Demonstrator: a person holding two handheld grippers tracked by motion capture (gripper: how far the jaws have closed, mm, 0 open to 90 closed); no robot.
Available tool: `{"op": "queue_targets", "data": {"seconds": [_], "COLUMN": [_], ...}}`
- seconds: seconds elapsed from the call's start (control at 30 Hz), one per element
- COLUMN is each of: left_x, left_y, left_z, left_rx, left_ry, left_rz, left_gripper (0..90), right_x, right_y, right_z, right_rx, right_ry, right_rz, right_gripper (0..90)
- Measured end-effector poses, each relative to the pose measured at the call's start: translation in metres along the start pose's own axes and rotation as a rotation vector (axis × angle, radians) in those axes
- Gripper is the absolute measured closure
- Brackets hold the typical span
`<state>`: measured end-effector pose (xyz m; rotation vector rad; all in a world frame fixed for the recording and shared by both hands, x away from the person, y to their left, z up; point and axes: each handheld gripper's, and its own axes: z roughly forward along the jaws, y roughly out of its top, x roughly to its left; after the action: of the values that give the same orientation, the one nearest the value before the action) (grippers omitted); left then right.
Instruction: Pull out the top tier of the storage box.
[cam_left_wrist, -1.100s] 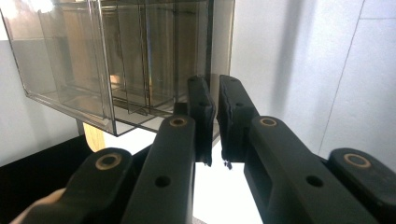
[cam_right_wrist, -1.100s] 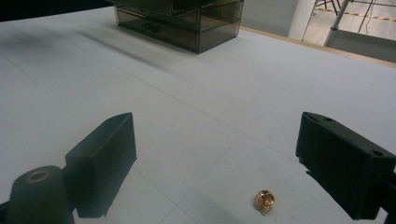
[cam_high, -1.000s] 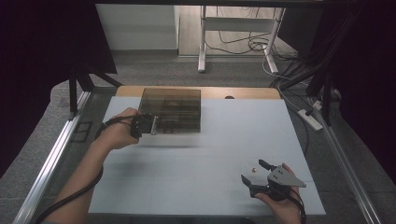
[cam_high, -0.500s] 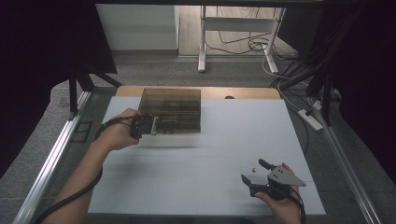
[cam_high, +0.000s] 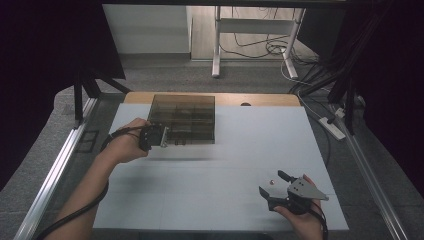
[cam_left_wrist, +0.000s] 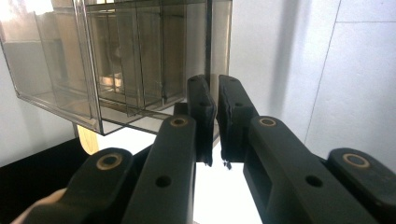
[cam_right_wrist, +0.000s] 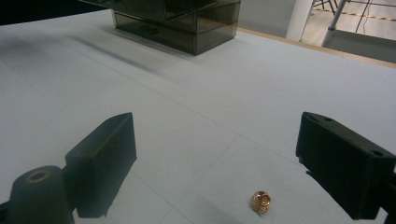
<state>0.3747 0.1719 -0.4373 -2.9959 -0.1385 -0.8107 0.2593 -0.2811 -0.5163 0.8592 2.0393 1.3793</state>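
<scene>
As before, left tongs (cam_high: 165, 137) on organizer box (cam_high: 185, 117)

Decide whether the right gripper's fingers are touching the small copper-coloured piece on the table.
Apart. The right gripper view shows the copper-coloured piece lying on the table between the wide-open fingers, clear of both.

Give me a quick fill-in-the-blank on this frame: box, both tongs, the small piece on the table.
1. The left tongs are shut on a thin wall at the edge of the smoky clear ____ box.
2. The right tongs stand ____, with nothing between the jaws.
3. The small copper-coloured piece lies on the white ____, in front of the right tongs.
4. The box sits at the ____ edge of the table, away from the person.

Missing words: compartment; open; table; far
</scene>
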Motion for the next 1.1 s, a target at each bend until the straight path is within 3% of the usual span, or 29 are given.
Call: {"op": "queue_targets", "data": {"seconds": [0.47, 1.1], "left_x": [-0.0045, -0.0077], "left_y": [-0.0012, 0.0000], "left_z": [-0.0016, -0.0030], "left_rx": [0.004, 0.006], "left_ry": [0.010, 0.006], "left_rz": [0.026, 0.011], "left_gripper": [84.2, 84.2], "right_x": [-0.0011, -0.0012], "right_y": [-0.0003, -0.0007], "right_z": [-0.0004, 0.0002], "right_rx": [0.001, 0.003], "right_ry": [-0.004, -0.003], "right_rz": [0.001, -0.001], "right_gripper": [12.0, 11.9]}}
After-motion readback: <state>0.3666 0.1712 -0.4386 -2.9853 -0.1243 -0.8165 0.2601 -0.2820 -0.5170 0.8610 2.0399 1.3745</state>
